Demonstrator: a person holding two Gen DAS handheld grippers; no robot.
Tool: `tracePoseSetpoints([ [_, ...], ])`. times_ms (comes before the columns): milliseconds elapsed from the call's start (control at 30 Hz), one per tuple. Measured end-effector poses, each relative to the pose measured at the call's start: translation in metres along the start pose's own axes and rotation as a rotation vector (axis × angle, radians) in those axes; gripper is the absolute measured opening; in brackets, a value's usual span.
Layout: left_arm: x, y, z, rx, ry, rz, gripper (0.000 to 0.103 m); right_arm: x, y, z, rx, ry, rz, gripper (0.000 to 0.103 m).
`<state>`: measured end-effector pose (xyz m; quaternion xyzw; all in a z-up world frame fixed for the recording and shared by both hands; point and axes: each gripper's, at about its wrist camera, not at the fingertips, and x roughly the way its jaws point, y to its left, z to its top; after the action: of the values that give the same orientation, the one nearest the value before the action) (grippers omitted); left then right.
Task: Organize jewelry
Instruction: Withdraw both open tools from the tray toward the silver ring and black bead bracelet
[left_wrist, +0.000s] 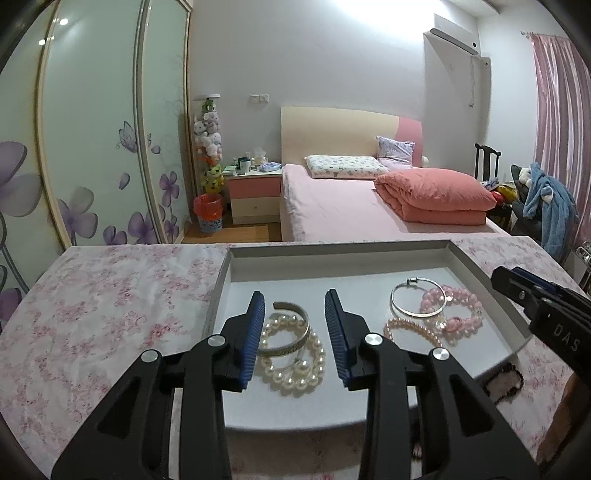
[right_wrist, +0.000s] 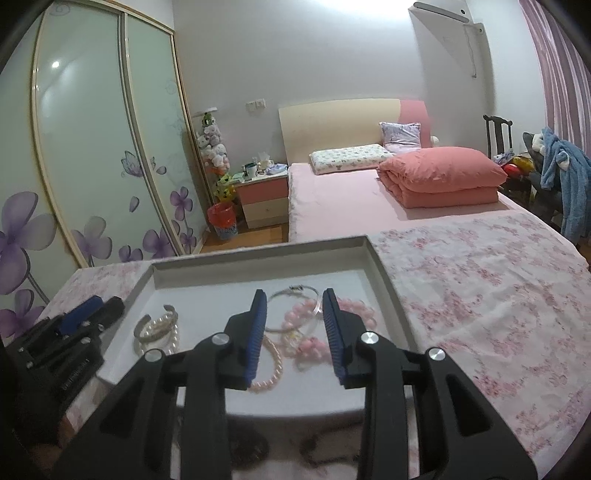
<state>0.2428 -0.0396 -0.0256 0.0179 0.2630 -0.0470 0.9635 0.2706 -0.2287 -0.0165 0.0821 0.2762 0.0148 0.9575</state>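
A shallow grey tray (left_wrist: 236, 254) lies on the pink flowered tablecloth. In its left half a white pearl bracelet (left_wrist: 295, 365) lies under a silver cuff (left_wrist: 291, 332). My left gripper (left_wrist: 294, 299) hovers open over these two, its pads touching neither. In the right half lie a thin silver bangle (right_wrist: 291, 295), a pink bead bracelet (right_wrist: 306, 347) and a pink pearl bracelet (right_wrist: 273, 373). My right gripper (right_wrist: 294, 297) stands open above that pile with nothing gripped. Each gripper shows at the edge of the other's view: the right gripper (left_wrist: 506, 277) and the left gripper (right_wrist: 107, 306).
A dark bead bracelet (left_wrist: 504, 380) lies on the tablecloth (left_wrist: 110, 314) just off the tray's right front corner. Beyond the table are a bed with a folded pink quilt (left_wrist: 432, 199), a nightstand (left_wrist: 255, 192) and a flowered wardrobe (left_wrist: 92, 147).
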Motion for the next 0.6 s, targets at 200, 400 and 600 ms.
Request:
tracePoseSetpoints([
  [200,-0.020,0.008,-0.013,-0.003,0.034,-0.024,0.037,-0.011,-0.025,-0.015,0.020,0.070,-0.027,0.032],
  [400,-0.029,0.014,-0.031,-0.006,0.096,-0.052,0.040,-0.013,-0.046,-0.039,0.016,0.182,-0.053,0.032],
  [600,-0.031,0.012,-0.044,0.007,0.146,-0.072,0.042,-0.006,-0.054,-0.053,0.004,0.256,-0.077,0.032],
])
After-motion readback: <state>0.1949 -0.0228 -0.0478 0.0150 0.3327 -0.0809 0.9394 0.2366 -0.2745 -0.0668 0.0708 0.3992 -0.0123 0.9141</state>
